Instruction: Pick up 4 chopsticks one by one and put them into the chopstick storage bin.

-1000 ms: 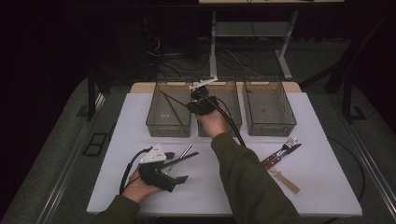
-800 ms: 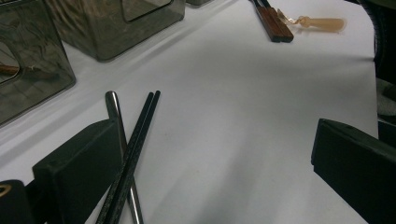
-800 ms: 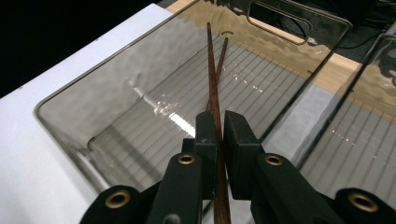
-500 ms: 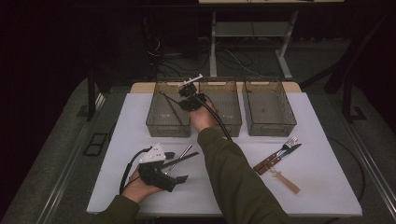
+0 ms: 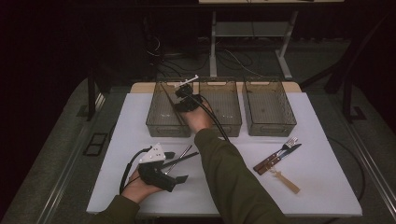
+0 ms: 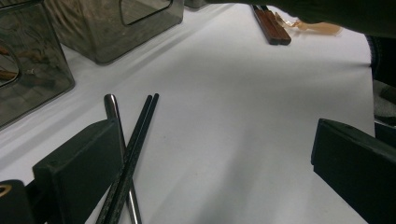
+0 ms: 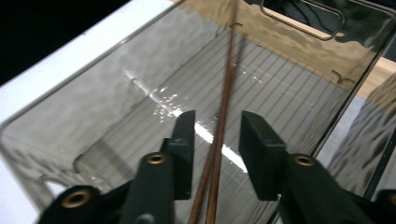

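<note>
**Brown chopsticks let go over the left bin**

Now the right tool (image 5: 183, 91) hangs over the leftmost of three clear bins (image 5: 161, 122) at the far side of the white counter (image 5: 327, 186). From the right gripper view, its black jaws have just been opening: they stand apart with a pair of brown chopsticks (image 7: 223, 112) running between them, and the pads do not press on the sticks. The chopsticks lie lengthwise inside that bin, over its ribbed floor, reaching toward the far wall.

The left tool (image 5: 175, 165) rests low on the counter near the front edge, held in the person's left hand (image 5: 137, 189). Its jaws stand wide apart and grip nothing. Just beside its left jaw, in the left gripper view, lie a pair of black chopsticks (image 6: 140, 135) and a thin metal handle (image 6: 112, 109), side by side on the white surface and touching or nearly so; whether the jaw touches them I cannot tell.

The middle bin (image 5: 224, 109) and the right bin (image 5: 268, 109) stand in a row with the first. In front of the right bin, well apart from both tools, lie a fork (image 5: 280, 151) and a knife (image 5: 275, 158) with dark wooden handles, close together, and a pale wooden utensil (image 5: 285, 181) just beside them.
</note>
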A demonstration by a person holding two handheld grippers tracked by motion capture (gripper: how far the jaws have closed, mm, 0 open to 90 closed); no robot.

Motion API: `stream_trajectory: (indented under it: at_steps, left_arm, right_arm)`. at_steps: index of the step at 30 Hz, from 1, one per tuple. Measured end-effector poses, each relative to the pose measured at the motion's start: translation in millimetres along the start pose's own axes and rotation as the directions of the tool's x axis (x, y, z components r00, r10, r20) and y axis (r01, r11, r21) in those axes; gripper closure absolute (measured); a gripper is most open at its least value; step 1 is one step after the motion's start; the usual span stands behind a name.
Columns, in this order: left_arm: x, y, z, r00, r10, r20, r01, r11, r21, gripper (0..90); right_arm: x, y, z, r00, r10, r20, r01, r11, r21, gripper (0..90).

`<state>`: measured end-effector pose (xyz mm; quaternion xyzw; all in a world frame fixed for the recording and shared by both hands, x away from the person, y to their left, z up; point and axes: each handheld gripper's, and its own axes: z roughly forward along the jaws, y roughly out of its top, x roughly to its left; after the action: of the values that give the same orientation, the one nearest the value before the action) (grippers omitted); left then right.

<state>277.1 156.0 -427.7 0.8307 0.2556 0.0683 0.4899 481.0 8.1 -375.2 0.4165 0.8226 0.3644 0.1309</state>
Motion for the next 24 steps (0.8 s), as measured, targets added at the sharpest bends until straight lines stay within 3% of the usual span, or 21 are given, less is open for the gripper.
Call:
stream_trajectory:
  at_steps: [8, 13, 20, 24]
  left_arm:
    - [-0.3, 0.2, -0.4, 0.9999, 0.01, -0.003, -0.01, 0.9999, 0.003, 0.8]
    - [-0.5, 0.2, -0.7, 0.9999, 0.011, -0.003, -0.011, 0.9999, 0.006, 0.8]
    - [-0.4, -0.1, -0.5, 0.9999, 0.012, -0.006, -0.012, 0.9999, 0.004, 0.7]
    - [-0.6, 0.0, -0.9, 0.9999, 0.011, -0.01, -0.011, 0.9999, 0.005, 0.7]
  right_arm:
    - [-4.1, -4.1, -16.8, 0.997, -0.014, -0.076, 0.013, 1.0, -0.019, 47.8]
    - [-3.2, -9.4, -29.1, 0.9902, -0.029, -0.137, 0.025, 0.999, -0.03, 36.7]
    - [-7.9, -25.1, -50.5, 0.9823, -0.055, -0.179, 0.045, 0.997, -0.06, 25.2]
    - [-11.8, -37.1, -64.4, 0.9819, -0.087, -0.168, 0.077, 0.995, -0.068, 19.5]
